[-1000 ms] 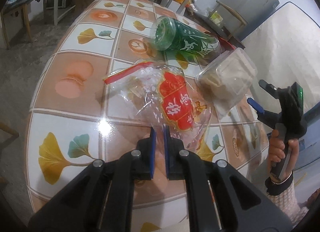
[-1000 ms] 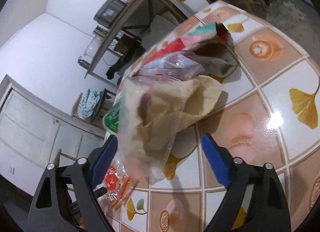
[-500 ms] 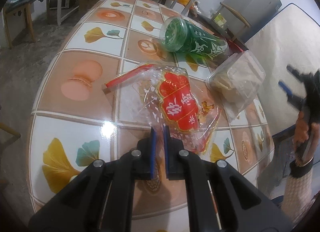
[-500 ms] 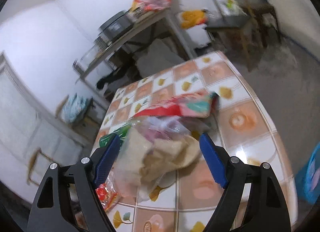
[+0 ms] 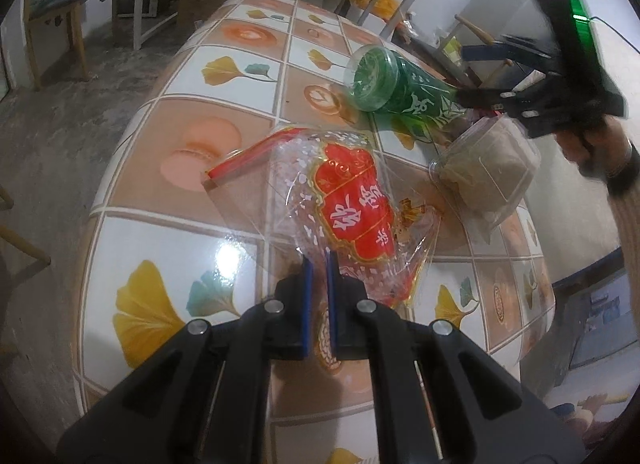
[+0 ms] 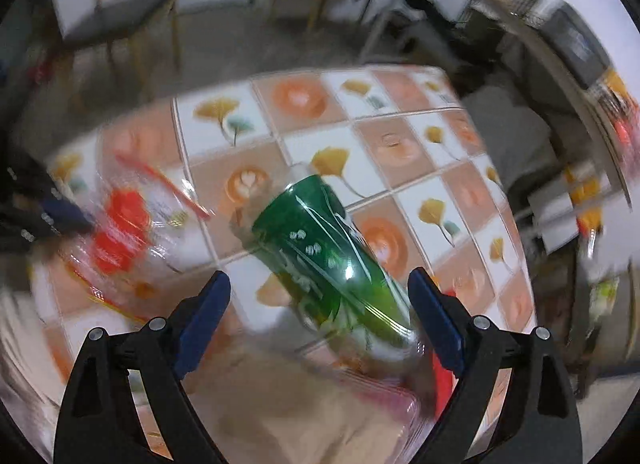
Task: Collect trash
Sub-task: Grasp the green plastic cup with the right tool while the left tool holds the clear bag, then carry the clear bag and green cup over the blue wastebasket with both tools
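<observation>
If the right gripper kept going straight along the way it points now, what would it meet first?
Most likely the green bottle, which lies on its side on the tiled table, centred ahead of the right gripper between its opening jaws. The frame is blurred, so depth is uncertain.

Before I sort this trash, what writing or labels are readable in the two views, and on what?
Red label on the clear plastic bag: large white Chinese characters, seen upside down; I cannot read them with confidence.
Green bottle: white brush-style characters on its side, too distorted to read; blurred in the right wrist view.
Clear box: no text visible.
</observation>
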